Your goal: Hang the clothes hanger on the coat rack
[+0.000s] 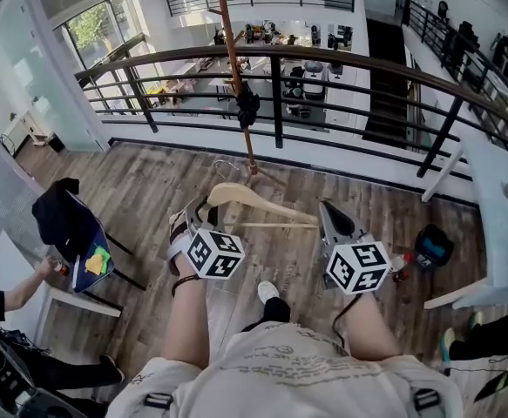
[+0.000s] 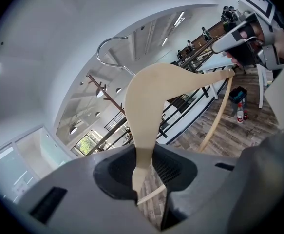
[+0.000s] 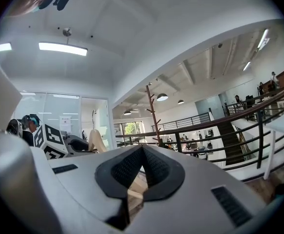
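Hanger point(image 1: 262, 203) bridges left tongs point(image 1: 201, 211) and right tongs point(image 1: 328, 214), gripped at both ends

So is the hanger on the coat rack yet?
Not yet: the left gripper and right gripper hold the hanger in the air, away from the coat rack.

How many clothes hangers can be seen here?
1. The wooden hanger is gripped at one end by the left gripper, at the other by the right gripper. None shows on the coat rack; others could be hidden elsewhere.
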`<state>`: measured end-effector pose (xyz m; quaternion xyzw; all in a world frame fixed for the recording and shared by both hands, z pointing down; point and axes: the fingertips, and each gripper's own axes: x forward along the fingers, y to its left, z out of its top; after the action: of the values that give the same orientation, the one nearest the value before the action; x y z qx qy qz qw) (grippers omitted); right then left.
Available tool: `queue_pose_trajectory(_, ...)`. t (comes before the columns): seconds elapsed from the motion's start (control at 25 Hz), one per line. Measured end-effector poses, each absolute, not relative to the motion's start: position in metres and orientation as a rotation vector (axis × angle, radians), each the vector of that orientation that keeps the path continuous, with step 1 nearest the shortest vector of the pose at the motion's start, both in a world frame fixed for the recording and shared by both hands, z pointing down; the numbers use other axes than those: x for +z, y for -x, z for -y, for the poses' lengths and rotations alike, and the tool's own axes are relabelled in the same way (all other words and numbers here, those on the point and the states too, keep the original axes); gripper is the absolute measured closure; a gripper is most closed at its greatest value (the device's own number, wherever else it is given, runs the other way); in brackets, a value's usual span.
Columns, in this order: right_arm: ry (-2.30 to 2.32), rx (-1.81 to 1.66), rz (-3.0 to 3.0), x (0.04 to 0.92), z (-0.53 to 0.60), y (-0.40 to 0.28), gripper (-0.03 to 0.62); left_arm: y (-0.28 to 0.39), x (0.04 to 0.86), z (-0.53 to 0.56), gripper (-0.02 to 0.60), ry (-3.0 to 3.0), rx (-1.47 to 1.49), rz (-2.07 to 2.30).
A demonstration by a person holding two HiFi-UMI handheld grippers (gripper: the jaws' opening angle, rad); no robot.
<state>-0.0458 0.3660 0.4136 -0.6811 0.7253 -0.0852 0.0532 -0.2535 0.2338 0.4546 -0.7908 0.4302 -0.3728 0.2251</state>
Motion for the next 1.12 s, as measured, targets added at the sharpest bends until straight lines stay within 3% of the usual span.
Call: queue_pose_trajectory(1.12,2.084,-0.29,-2.231,0.41,-0.171,-0.002,0.592,0.218,0.454,-0.037,0.474,2.187,-1.061,-1.225)
